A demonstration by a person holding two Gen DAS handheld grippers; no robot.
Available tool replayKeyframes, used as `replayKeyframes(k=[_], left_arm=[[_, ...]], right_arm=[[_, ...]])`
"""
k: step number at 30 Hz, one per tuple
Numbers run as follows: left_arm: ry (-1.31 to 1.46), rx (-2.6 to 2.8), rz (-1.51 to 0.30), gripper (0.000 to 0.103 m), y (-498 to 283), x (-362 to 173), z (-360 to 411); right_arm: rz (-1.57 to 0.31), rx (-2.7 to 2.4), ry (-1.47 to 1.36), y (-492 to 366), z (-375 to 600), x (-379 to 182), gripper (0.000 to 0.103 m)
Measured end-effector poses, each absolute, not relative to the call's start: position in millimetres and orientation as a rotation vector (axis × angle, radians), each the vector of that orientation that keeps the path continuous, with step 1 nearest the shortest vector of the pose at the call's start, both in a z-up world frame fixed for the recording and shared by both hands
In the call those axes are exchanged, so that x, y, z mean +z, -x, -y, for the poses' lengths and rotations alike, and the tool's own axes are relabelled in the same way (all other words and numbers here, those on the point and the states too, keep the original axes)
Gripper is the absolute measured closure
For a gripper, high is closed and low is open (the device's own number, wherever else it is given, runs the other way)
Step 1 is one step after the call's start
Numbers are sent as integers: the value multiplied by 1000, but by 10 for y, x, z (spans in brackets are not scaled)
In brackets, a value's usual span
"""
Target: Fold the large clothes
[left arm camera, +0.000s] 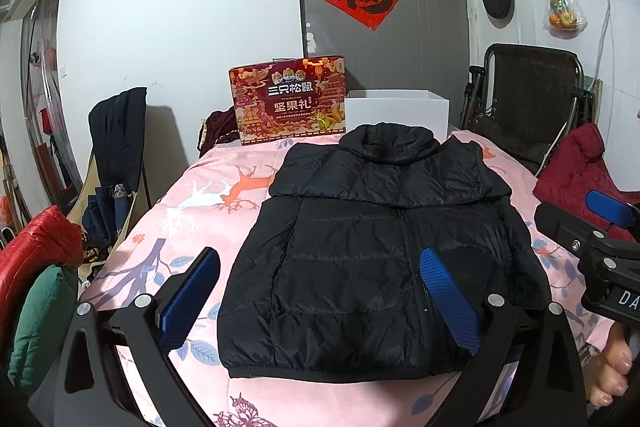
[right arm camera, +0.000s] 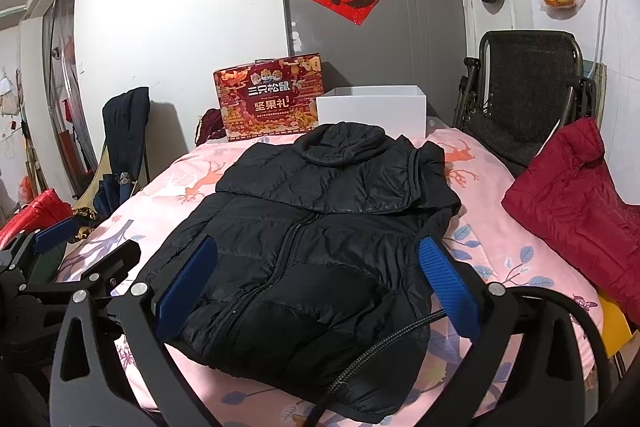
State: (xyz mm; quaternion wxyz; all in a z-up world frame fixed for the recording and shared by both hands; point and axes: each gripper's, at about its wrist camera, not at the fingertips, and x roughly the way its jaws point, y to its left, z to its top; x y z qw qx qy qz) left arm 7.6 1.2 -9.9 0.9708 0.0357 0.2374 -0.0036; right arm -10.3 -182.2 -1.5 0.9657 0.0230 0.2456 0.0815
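The jaws of the left gripper [left arm camera: 318, 293] are spread wide and nothing is held between them; the same is seen at the right gripper [right arm camera: 318, 287], whose jaws are also spread with nothing pinched. The blue pads [left arm camera: 448, 297] are ribbed and look like hard rubber, fixed on black plastic arms.

Just beyond the jaws, the black puffer jacket [left arm camera: 380, 247] is laid flat on the bed [left arm camera: 208, 195], front side up. The zipper [right arm camera: 272, 267] is closed, the hood [right arm camera: 344, 143] lies at the far end, and the sleeves appear to be already folded in, so a compact rectangle is formed. It is judged that a further fold, hem toward the hood, remains to be made.

Several things can go wrong from here. The shell is a thin, shiny quilted fabric, probably slippery, so it can slide out of the pads if only the outer layer is taken. The filling is springy, so a fold can open again when it is released. If the two hem corners are not lifted evenly, the folded sleeves can be pulled out. A braided cable [right arm camera: 384, 347] is lying over the jacket near the right gripper and can be caught in the fold.

The bed is covered with a soft pink sheet printed with deer and leaves. A dark red quilted jacket [right arm camera: 576, 203] lies near at the right side.
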Motion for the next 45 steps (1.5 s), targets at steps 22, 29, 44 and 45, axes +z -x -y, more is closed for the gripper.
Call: replayKeyframes(k=[22, 29, 44, 45], left_arm=[[-48, -9, -490, 3, -130, -119, -3], [-27, -18, -523, 3, -163, -113, -5], [-56, -9, -527, 3, -177, -139, 4], [-56, -9, -527, 3, -176, -140, 4]], right_arm=[[-511, 163, -52, 87, 1835, -26, 4], [-513, 163, -53, 86, 1834, -30, 4], [-525, 165, -55, 78, 1833, -72, 4], [-525, 165, -54, 73, 1833, -64, 4]])
